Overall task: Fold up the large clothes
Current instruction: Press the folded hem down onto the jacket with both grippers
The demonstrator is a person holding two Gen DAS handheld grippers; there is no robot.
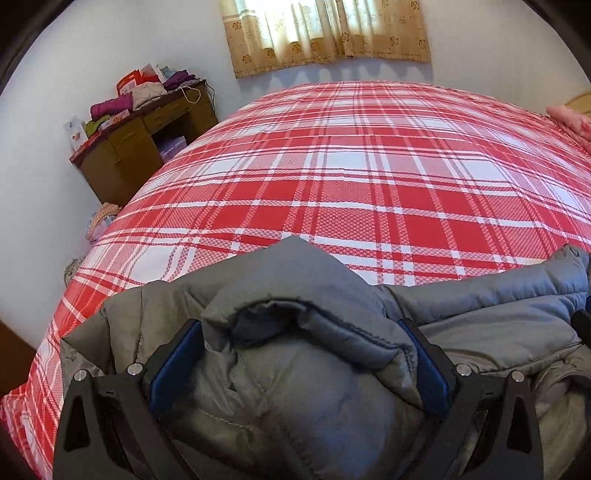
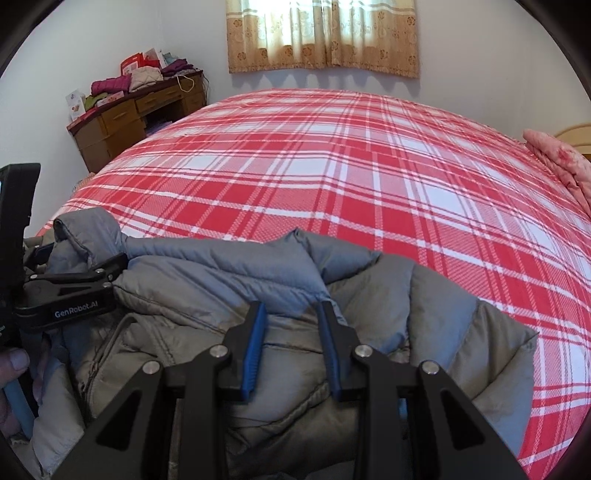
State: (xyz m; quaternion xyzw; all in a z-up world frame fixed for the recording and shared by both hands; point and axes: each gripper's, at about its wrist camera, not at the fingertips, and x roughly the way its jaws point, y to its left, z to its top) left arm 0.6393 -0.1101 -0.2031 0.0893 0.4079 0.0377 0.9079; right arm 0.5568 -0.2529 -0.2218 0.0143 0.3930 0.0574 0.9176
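A grey puffy jacket [image 1: 332, 391] lies bunched on the near edge of the red-and-white plaid bed [image 1: 369, 166]. My left gripper [image 1: 299, 325] has its blue pads [image 1: 173, 365] spread wide, pressing a thick folded wad of the jacket between them. From the right wrist view this left gripper [image 2: 79, 254] sits at the jacket's left end, with a fold sticking up out of it. My right gripper [image 2: 291, 306] is down on the jacket [image 2: 424, 295] near its middle. Its blue pads [image 2: 255, 347] stand close together with a ridge of fabric pinched between them.
The plaid bed [image 2: 332, 166] stretches away beyond the jacket. A brown desk [image 1: 147, 140] piled with folded clothes stands at the far left wall. Pink bedding [image 2: 557, 162] lies at the bed's right end. A curtain [image 1: 325, 33] hangs behind. A thumb [image 2: 14, 360] shows at the left edge.
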